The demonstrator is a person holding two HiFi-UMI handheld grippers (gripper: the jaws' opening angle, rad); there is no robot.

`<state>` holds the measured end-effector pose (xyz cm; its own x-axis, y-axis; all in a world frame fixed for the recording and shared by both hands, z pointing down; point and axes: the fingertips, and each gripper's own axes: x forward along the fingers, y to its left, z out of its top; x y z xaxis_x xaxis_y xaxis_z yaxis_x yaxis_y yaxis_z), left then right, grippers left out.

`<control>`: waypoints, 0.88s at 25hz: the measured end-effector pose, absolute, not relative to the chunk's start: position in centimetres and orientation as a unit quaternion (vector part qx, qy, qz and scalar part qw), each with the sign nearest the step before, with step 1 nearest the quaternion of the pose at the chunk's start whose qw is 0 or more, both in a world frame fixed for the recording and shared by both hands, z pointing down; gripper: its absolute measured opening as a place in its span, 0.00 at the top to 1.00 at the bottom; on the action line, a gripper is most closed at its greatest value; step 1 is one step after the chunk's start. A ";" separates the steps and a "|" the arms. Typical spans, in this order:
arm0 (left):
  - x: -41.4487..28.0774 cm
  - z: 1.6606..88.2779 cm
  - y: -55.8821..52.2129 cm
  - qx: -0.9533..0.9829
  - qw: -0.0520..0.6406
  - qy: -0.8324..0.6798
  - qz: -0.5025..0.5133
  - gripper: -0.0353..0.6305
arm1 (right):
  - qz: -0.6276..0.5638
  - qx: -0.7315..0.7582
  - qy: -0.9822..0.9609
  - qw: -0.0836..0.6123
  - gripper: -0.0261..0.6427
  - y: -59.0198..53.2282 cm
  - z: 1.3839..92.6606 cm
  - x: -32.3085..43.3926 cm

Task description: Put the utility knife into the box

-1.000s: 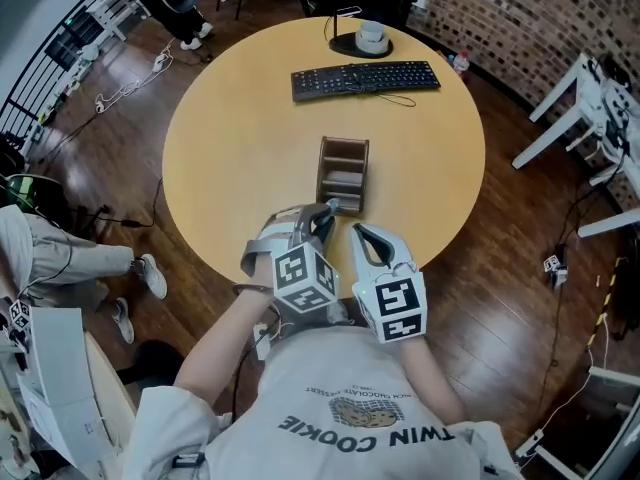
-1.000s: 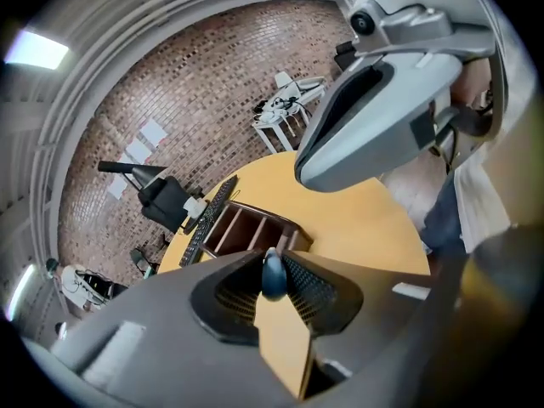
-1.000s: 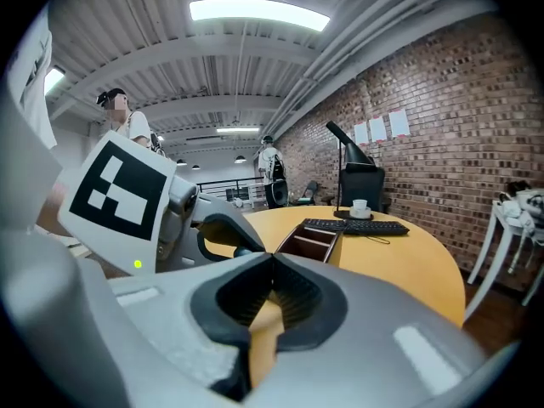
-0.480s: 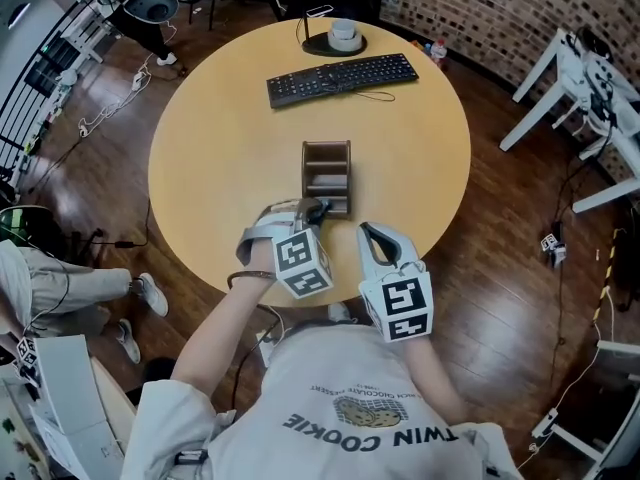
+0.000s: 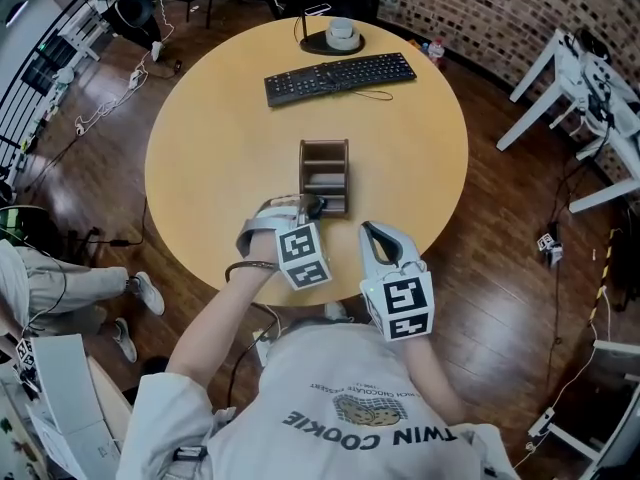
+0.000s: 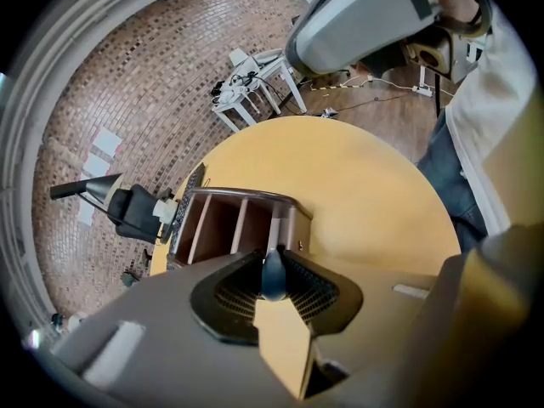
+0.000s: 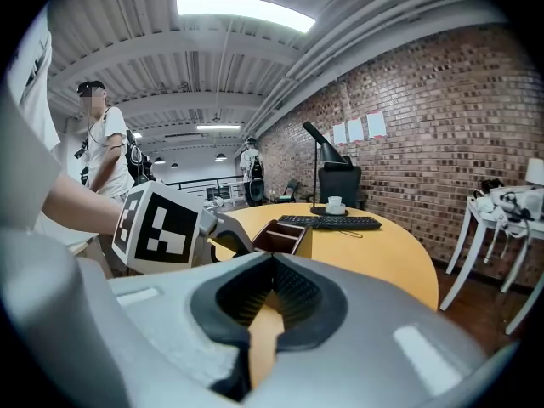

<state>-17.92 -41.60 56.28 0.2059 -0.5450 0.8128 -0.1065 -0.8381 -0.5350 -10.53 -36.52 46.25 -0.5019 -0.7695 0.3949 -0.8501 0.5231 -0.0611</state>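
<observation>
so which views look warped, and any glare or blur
left gripper view: heavy fisheye, the red brick wall curls round the round yellow table, dark corners; right gripper view: long ceiling light blown out white; head view: sharp, evenly lit, milder bending

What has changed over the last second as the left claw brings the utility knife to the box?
The left claw, shut on the dark utility knife, edged closer to the brown wooden compartment box. Box, black keyboard and empty right claw stayed put.

Head view looks steeply down; both gripper views share the box.
</observation>
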 end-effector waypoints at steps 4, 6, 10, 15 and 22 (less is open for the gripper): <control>-18.0 56.8 -42.0 -0.750 0.191 0.215 -0.596 0.83 | 0.123 0.473 -0.857 0.164 0.96 -36.6 46.5 -10.3; -17.9 57.0 -42.1 -0.749 0.196 0.213 -0.596 0.83 | 0.124 0.474 -0.856 0.164 0.96 -36.6 46.6 -10.2; -17.7 56.9 -42.2 -0.751 0.201 0.215 -0.591 0.82 | 0.126 0.473 -0.857 0.163 0.96 -36.7 46.5 -10.0; -18.0 57.1 -41.9 -0.748 0.201 0.221 -0.593 0.82 | 0.129 0.466 -0.859 0.168 0.96 -36.3 46.9 -10.1; -17.7 56.8 -41.5 -0.747 0.201 0.234 -0.588 0.76 | 0.129 0.454 -0.866 0.168 0.96 -35.8 46.7 -10.0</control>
<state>-17.68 -41.48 56.75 0.1977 -0.5869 0.7851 -0.1136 -0.8093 -0.5764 -10.00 -35.76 46.66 -0.5318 -0.7426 0.4072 -0.8289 0.5550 -0.0704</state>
